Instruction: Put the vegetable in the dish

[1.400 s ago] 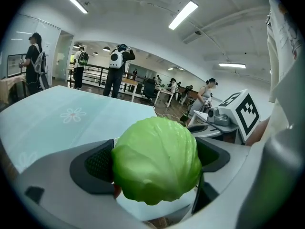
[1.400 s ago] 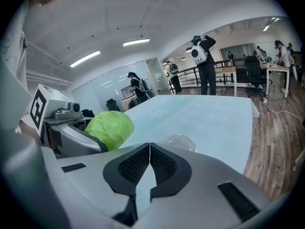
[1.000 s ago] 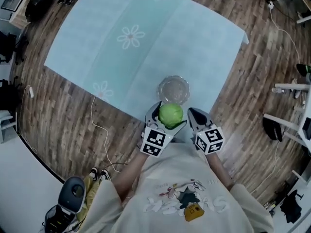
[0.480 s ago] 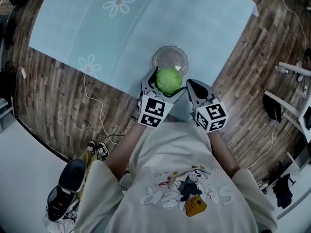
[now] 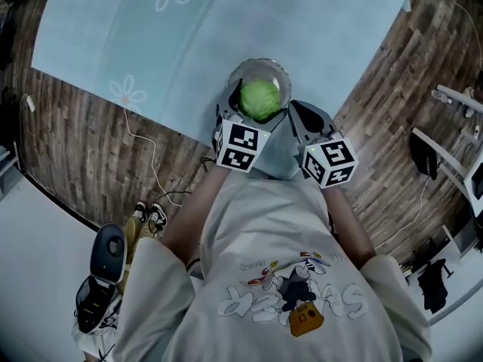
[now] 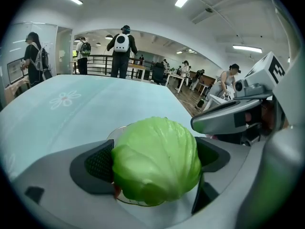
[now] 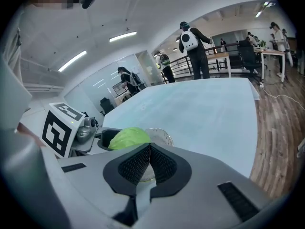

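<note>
**A:** Where's the vegetable?

**B:** The round pale-green cabbage head (image 6: 155, 161) sits squarely between the jaws of the left gripper (image 5: 256, 108). The black ribbed pads (image 6: 97, 163) press it from both sides, so the jaws are clamped on it and spread wide by its bulk.

**A:** And the dish?

**B:** The clear glass dish with a scalloped rim (image 5: 260, 63) is directly under and just ahead of those jaws. The cabbage overlaps most of it in the head view. Part of the glass rim (image 6: 112, 133) shows past the left pad. Whether the leaves touch the glass, I can't tell.

**A:** What about the other tool?

**B:** The right gripper (image 7: 150, 168) has its jaws pressed together with nothing between them (the pads meet along one thin seam). From its own view, cabbage and dish lie just beyond its tips and to their left. In the head view it sits close beside the left gripper, tips near the dish rim.

**A:** And the surroundings?

**B:** The light blue tablecloth with white daisy prints (image 5: 226, 21) runs out ahead of both sets of jaws, and the dish stands near its closer edge. There's brown wood-plank floor (image 5: 75, 142) around it. Far beyond the left jaws, past the table, is a standing person with a white backpack (image 6: 122, 44).
</note>
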The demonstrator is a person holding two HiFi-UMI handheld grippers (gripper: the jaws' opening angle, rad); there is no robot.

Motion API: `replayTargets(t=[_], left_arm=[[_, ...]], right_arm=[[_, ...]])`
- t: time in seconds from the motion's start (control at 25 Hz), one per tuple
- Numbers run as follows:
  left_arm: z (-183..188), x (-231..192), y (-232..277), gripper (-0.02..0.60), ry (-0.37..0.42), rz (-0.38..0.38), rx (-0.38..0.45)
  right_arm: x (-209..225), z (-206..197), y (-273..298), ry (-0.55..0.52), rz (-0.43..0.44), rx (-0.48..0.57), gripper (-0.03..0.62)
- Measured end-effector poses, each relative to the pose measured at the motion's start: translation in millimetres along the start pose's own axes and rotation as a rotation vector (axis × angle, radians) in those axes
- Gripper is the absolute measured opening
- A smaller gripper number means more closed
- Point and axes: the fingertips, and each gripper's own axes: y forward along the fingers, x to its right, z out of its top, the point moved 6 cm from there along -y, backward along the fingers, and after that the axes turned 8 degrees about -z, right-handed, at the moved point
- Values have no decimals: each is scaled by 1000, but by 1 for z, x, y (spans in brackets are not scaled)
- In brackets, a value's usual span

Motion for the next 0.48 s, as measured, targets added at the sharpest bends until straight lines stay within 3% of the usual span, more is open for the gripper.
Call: replayTargets(t=[0.48], left_arm=[[-5,-7,35,523,-11,42,-154]], right_arm=[[16,7,3,25,-11,-11,23]])
